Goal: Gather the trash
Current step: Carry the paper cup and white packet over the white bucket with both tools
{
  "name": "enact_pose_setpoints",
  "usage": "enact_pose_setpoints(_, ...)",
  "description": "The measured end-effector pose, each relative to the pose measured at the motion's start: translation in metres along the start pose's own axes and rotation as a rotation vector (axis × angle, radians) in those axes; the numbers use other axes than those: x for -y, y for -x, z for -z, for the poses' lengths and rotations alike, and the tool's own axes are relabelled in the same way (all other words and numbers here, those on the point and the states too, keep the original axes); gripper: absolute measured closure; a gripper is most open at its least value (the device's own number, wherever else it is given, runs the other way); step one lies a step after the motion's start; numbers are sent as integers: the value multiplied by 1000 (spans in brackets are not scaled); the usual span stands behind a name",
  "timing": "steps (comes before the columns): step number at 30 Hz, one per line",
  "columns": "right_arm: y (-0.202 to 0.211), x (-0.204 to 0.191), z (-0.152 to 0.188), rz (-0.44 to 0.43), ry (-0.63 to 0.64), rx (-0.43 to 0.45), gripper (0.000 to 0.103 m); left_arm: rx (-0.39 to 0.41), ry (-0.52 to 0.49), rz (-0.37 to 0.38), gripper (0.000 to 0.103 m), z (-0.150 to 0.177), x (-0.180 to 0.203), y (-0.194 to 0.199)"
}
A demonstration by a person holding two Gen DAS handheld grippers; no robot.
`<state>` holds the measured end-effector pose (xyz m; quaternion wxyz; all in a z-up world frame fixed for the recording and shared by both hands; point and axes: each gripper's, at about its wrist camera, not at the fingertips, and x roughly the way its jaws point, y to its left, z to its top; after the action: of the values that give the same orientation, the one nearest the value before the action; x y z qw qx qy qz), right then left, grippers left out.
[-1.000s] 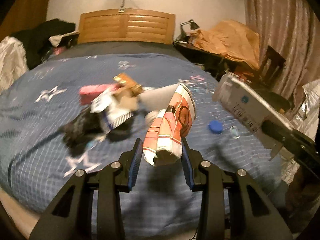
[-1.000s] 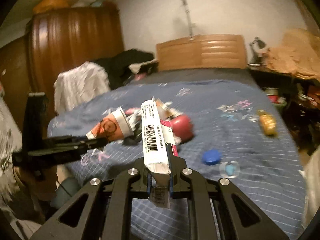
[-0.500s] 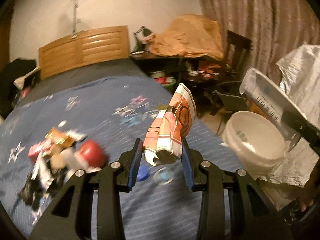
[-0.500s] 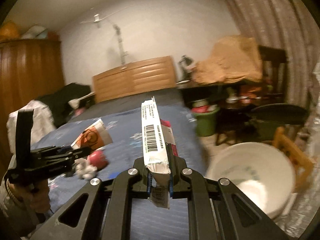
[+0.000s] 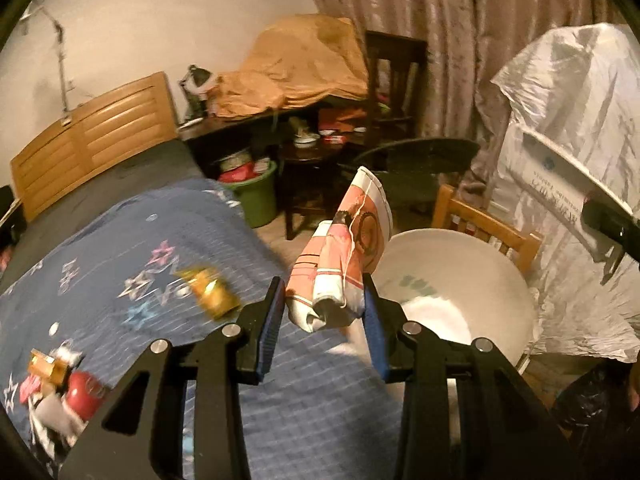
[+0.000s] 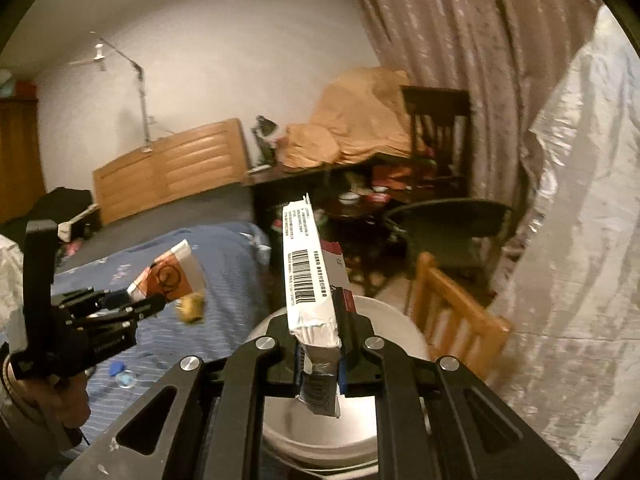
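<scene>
My left gripper (image 5: 324, 312) is shut on a crushed orange and white paper cup (image 5: 340, 256), held above the bed's edge, just left of a white bucket (image 5: 460, 280). My right gripper (image 6: 318, 344) is shut on a flat white carton with a barcode (image 6: 306, 280), held over the near rim of the same bucket (image 6: 400, 320). The left gripper with the cup (image 6: 168, 276) shows at the left of the right wrist view. The carton (image 5: 560, 176) shows at the right of the left wrist view.
A blue star-pattern bedspread (image 5: 120, 280) carries a gold wrapper (image 5: 212, 292), a red item (image 5: 84, 396) and other litter. A wooden chair (image 6: 452, 304), a dark chair (image 6: 452, 232), a green tub (image 5: 256, 196) and plastic-covered furniture (image 5: 580, 120) surround the bucket.
Both grippers have swung right from over the bed's litter toward the white bucket, each still holding its item. The bucket now lies much closer under both.
</scene>
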<state>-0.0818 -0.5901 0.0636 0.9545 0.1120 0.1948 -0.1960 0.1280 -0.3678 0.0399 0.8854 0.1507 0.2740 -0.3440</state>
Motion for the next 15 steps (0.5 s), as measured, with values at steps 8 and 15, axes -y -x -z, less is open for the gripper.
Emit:
enact_pose_setpoints(8, -36, 40, 3, 34, -62, -66, 90, -45, -66, 58, 67, -17, 41, -38)
enact_pose_setpoints(15, -54, 36, 11, 21, -84, -100, 90, -92, -103, 73, 68, -11, 61, -64)
